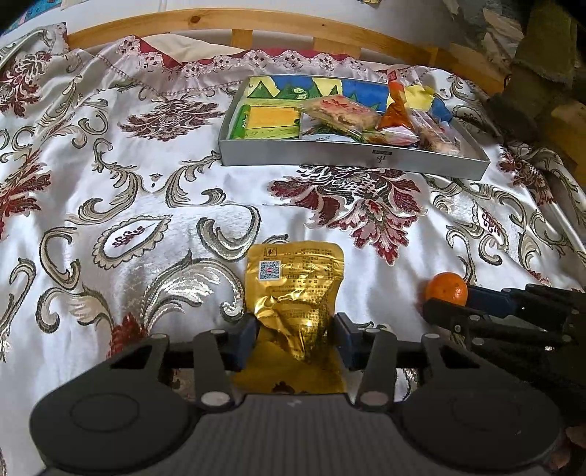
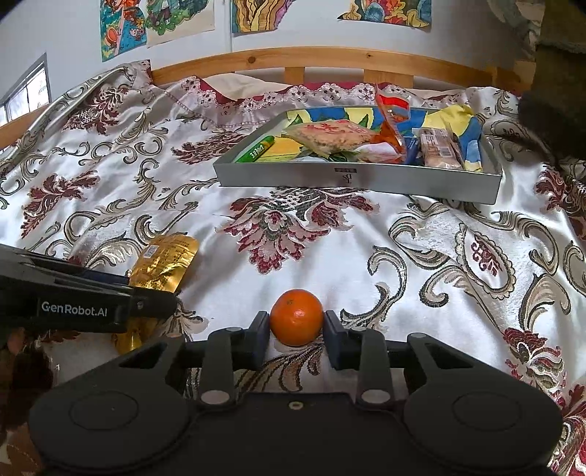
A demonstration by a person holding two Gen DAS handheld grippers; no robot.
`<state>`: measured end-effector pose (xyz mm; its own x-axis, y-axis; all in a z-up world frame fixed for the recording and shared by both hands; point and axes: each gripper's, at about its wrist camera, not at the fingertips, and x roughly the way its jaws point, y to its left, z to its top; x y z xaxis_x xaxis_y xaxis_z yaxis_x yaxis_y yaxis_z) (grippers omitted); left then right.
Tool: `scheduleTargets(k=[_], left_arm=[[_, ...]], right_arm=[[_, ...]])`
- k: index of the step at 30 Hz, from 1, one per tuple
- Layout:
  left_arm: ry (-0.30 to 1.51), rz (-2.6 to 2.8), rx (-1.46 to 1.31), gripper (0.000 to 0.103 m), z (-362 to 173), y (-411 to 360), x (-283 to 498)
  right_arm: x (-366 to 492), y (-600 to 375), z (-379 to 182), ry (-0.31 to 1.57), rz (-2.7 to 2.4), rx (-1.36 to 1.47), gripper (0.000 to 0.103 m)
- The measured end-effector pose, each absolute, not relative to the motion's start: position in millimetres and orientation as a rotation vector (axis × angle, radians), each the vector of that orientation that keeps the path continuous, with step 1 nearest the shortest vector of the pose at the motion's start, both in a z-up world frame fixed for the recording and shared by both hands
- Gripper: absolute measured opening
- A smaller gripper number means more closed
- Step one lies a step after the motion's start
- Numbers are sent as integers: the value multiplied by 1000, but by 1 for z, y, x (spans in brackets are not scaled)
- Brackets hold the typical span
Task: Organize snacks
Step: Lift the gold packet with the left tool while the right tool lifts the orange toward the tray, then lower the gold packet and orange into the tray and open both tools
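My left gripper (image 1: 296,335) pinches gold foil pouch (image 1: 295,289), right gripper (image 2: 296,335) clamps mandarin (image 2: 296,316); slippery foil may slide out w/ lifting.

Floral bedspread (image 1: 146,205), wooden headboard (image 2: 329,60), perhaps drawings (image 2: 157,25).

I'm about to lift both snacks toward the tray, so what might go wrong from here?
The left claw pinches only the crumpled bottom of the gold pouch; slick foil may slip out. The round orange in the right claw could squirt free and roll. The tray is already crowded on its right side.
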<state>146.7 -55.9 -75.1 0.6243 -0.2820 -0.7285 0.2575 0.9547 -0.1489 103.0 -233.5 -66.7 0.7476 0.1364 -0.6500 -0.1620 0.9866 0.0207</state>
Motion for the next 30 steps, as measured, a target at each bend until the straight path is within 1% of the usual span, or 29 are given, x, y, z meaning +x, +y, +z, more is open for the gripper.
scheduleTargets(k=[6,13,16,22,27,30], left_arm=[[830,-322,-51,48,-74,-54,145],[766,-346,-63,48,-67,-54,137],[775,-346,-80,48,-65,-55,140],[851,-341,-255,48,-57,-50,169],[764,-341,-205,48,-29,-57,200],[739,-337,-197,48,-15,-60,234]], right_arm=[[102,-233,-66,698,169,-43,33],[99,-227,-64,668,190,-65,33],[98,-228,-61,648,193,-62,33],[103,-233,-49,602,186,-44,33],[123,-244,-33,543,171,-11,33],[144,-248,-25,494,161,-29,33]])
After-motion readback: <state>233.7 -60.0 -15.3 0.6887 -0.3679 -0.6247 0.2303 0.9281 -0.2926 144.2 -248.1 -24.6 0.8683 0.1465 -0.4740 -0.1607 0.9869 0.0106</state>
